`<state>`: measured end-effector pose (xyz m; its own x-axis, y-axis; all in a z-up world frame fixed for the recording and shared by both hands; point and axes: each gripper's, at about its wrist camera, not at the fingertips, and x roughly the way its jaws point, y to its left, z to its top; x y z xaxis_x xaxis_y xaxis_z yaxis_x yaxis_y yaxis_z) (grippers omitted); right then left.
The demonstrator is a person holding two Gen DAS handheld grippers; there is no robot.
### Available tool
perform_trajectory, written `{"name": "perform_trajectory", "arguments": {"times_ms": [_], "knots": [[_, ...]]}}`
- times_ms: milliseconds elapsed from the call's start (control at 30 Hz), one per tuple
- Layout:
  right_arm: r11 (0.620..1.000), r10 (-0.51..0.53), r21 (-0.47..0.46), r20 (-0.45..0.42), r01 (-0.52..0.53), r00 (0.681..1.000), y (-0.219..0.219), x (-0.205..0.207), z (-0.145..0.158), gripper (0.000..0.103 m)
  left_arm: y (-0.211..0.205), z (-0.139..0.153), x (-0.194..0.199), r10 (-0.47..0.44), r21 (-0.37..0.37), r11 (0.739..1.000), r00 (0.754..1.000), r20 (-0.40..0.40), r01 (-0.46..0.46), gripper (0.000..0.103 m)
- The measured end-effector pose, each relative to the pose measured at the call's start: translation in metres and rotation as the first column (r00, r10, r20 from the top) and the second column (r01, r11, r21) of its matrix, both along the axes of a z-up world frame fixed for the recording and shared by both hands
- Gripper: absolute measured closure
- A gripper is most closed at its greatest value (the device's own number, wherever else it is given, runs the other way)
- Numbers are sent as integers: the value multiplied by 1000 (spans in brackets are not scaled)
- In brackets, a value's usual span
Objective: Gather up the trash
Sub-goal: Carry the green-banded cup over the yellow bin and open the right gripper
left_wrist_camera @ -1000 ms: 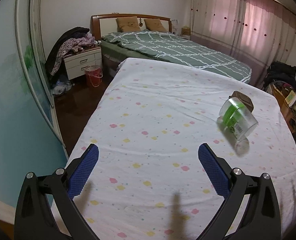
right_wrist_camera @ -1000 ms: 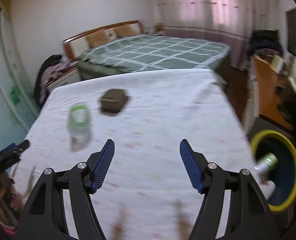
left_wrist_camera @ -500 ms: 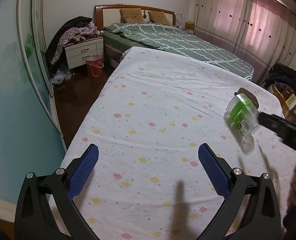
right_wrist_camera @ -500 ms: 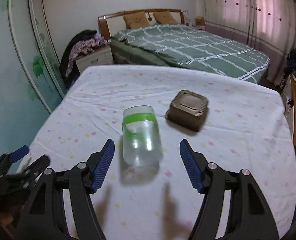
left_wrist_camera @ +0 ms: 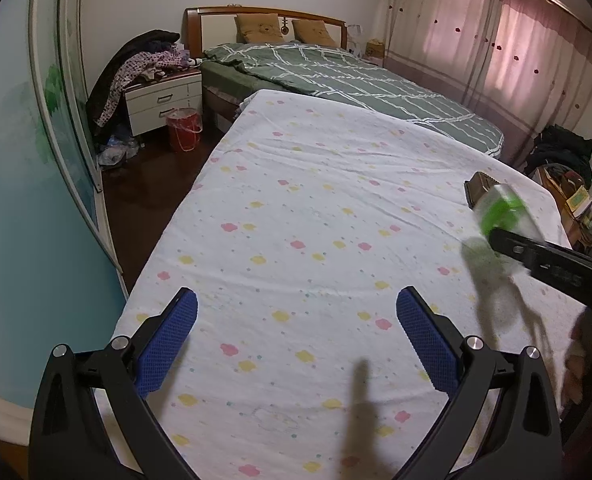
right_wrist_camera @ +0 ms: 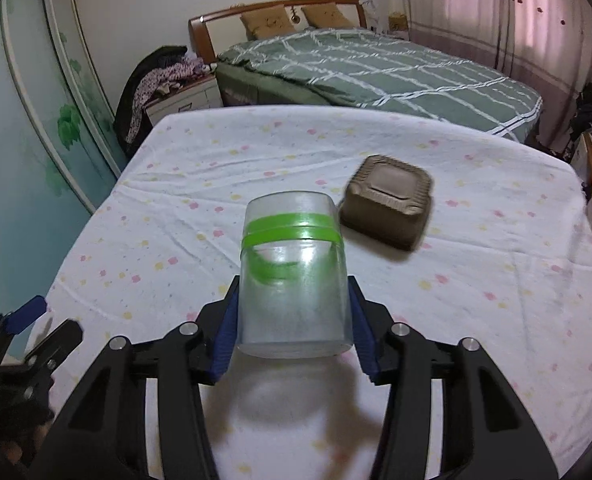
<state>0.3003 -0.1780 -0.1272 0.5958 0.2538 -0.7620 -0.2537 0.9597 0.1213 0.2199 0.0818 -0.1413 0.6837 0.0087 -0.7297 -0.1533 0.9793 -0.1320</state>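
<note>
A clear plastic jar with a green band (right_wrist_camera: 294,276) lies on the flowered sheet, and my right gripper (right_wrist_camera: 294,328) is shut on its sides. The jar also shows blurred in the left wrist view (left_wrist_camera: 504,212), with the right gripper's arm (left_wrist_camera: 552,264) across it. A brown paper-pulp box (right_wrist_camera: 388,208) lies just beyond the jar to its right, and its corner shows in the left wrist view (left_wrist_camera: 478,188). My left gripper (left_wrist_camera: 296,328) is open and empty above the sheet near the bed's front left; it shows at the lower left of the right wrist view (right_wrist_camera: 28,332).
The flowered bed (left_wrist_camera: 316,200) has its left edge dropping to a dark floor (left_wrist_camera: 144,200). A green-quilted bed (right_wrist_camera: 376,68) stands beyond. A red bucket (left_wrist_camera: 184,128) and a nightstand (left_wrist_camera: 160,100) with clothes stand far left. Cluttered furniture (left_wrist_camera: 568,184) stands at the right.
My right gripper swung left from the yellow-rimmed bin, came up to the jar and closed on it. My left gripper moved slightly and stayed open.
</note>
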Motion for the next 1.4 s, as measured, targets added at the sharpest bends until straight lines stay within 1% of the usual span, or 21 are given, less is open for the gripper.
{"name": "perform_trajectory", "arguments": {"times_ms": [133, 233, 300, 400, 500, 600, 700, 733, 800, 900, 933, 1000, 1067, 1167, 1233, 1400], "knots": [[999, -35, 25, 20, 34, 999, -26, -26, 8, 56, 0, 0, 0, -1, -1, 1000, 1000, -1, 1, 5], [994, -104, 34, 52, 102, 993, -55, -46, 12, 56, 0, 0, 0, -2, 1, 1000, 1000, -1, 2, 5], [986, -166, 22, 85, 165, 982, -75, -58, 15, 56, 0, -1, 0, -2, 2, 1000, 1000, 0, 2, 5], [963, -270, 40, 114, 267, 956, -113, -76, 18, 56, 0, 0, 0, -2, 3, 1000, 1000, 0, 2, 5], [918, -397, 45, 144, 395, 906, -157, -94, 22, 56, 0, 0, -1, -1, 4, 1000, 1000, 1, 1, 5], [865, -502, 65, 137, 497, 854, -197, -106, 19, 56, -1, 1, -1, -4, 8, 1000, 1000, 2, 4, 5], [791, -612, 81, 131, 607, 780, -237, -117, 17, 56, -2, 2, -2, -6, 14, 1000, 1000, 2, 6, 5], [755, -656, 88, 130, 650, 744, -254, -123, 16, 56, -2, 2, -1, -6, 14, 1000, 1000, 0, 6, 5], [707, -707, 90, 130, 702, 695, -276, -130, 15, 56, -2, 2, -1, -4, 12, 1000, 1000, -5, 4, 5], [622, -782, 102, 126, 776, 610, -308, -143, 11, 56, -2, 1, -2, -3, 11, 1000, 1000, -8, 3, 5], [602, -797, 104, 126, 792, 590, -315, -146, 9, 56, -2, 2, -2, -3, 12, 1000, 1000, -8, 3, 5], [548, -835, 109, 121, 829, 536, -331, -153, 5, 56, -2, 1, -2, -5, 13, 1000, 1000, -10, 5, 5], [516, -855, 112, 114, 849, 505, -341, -157, 1, 55, -2, 1, -1, -6, 15, 1000, 1000, -12, 6, 5], [487, -872, 106, 109, 867, 477, -346, -159, -5, 55, -2, 0, 1, -8, 16, 1000, 1000, -17, 8, 5], [481, -876, 112, 97, 869, 472, -350, -158, -7, 55, -2, 0, 1, -8, 16, 1000, 1000, -17, 8, 5], [453, -891, 113, 82, 884, 446, -358, -158, -10, 53, -2, -1, 1, -11, 16, 1000, 1000, -18, 11, 5]]}}
